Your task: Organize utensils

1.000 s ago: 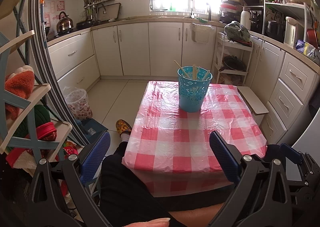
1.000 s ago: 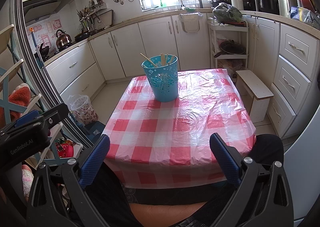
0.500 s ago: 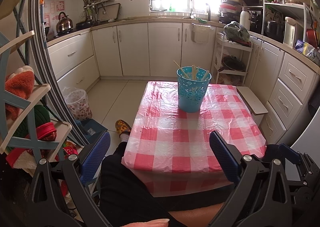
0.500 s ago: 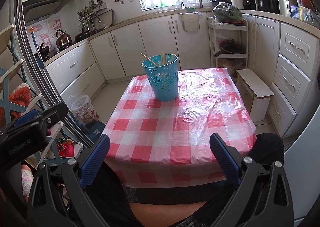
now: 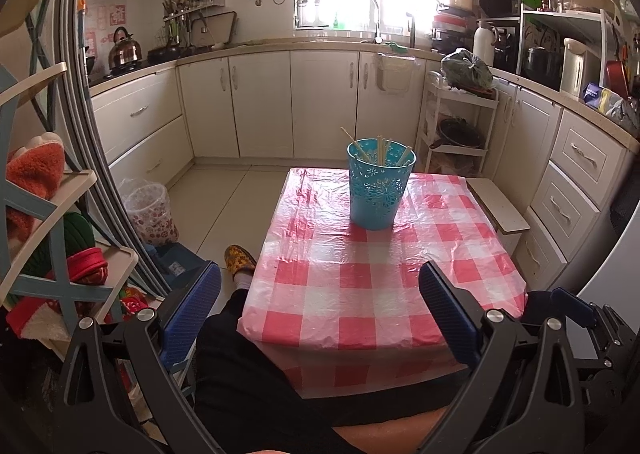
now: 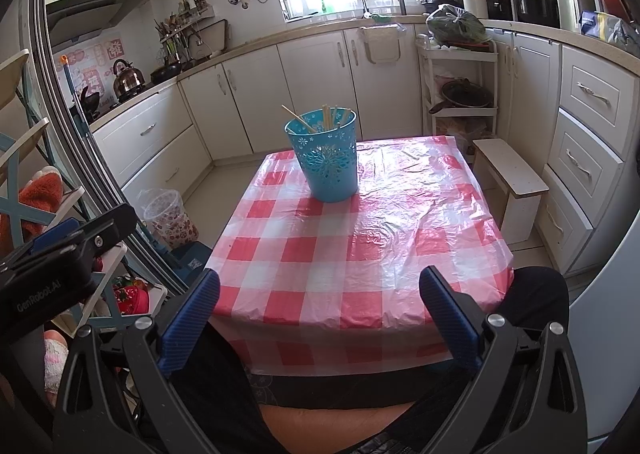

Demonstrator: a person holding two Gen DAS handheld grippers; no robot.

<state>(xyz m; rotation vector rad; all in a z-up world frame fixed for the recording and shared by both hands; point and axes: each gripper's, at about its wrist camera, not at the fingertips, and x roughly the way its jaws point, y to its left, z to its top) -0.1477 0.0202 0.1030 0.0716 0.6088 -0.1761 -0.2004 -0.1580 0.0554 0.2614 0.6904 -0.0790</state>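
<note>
Your left gripper and right gripper both hang empty, fingers wide apart, at the tabletop's near edge. The chopsticks stand in the blue basket toward the far side; nothing more looks loose. White kitchen cabinets lie beyond the basket.

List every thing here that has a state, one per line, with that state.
Left gripper: open, empty, held short of the table's near edge.
Right gripper: open, empty, above the near edge.
Blue basket: upright on the table.
Chopsticks: standing in the basket, leaning on its rim.
Checked tablecloth: spread over the table, wrinkled.
Cabinet doors: shut.
</note>
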